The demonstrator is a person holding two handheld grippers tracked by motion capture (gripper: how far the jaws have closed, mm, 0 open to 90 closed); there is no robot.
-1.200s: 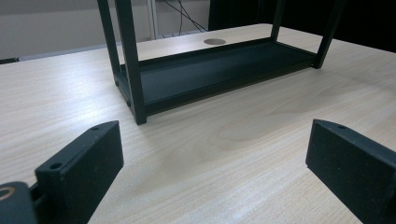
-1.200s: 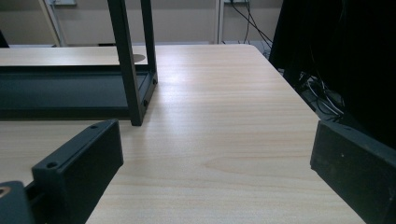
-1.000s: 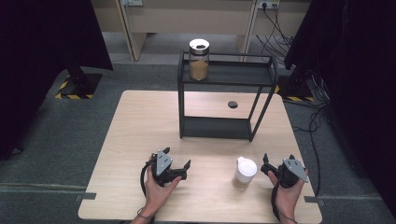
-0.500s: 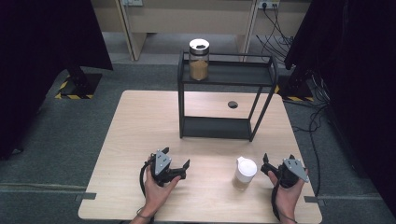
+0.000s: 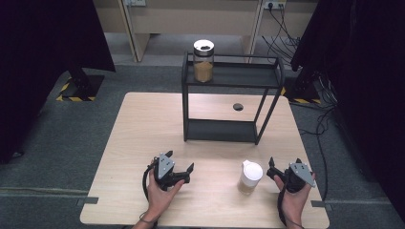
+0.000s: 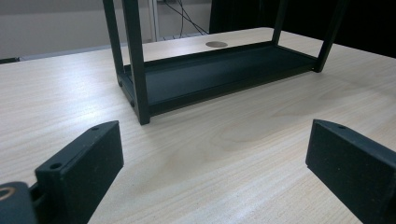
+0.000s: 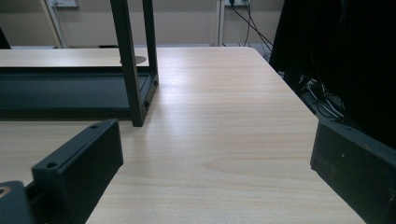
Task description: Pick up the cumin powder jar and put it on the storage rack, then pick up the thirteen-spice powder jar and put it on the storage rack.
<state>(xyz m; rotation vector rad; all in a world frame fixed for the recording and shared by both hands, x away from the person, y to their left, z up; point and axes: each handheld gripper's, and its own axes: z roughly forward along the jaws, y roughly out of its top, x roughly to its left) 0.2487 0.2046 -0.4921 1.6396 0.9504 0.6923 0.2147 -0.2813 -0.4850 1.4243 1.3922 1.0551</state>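
A black two-shelf metal rack (image 5: 230,130) stands at the middle back of the wooden table (image 5: 143,124). On its top shelf, at the left end, is a glass jar (image 5: 203,61) with brown contents and a silver rim. A small white-lidded container (image 5: 250,177) stands on the table near the front right. My left gripper (image 5: 180,161) rests low near the front edge, left of centre, open with nothing between its fingers (image 6: 84,163). My right gripper (image 5: 284,162) sits just right of the white-lidded container, open and holding nothing. The rack's lower shelf (image 6: 219,74) lies ahead of the left gripper (image 6: 210,154). A rack leg (image 7: 130,65) stands ahead and left of the right gripper (image 7: 215,158).
A round cable hole (image 5: 238,107) is in the tabletop behind the rack. Dark curtains hang at both sides, and cables (image 5: 325,119) trail on the floor to the right. Bare table lies between the rack and the grippers.
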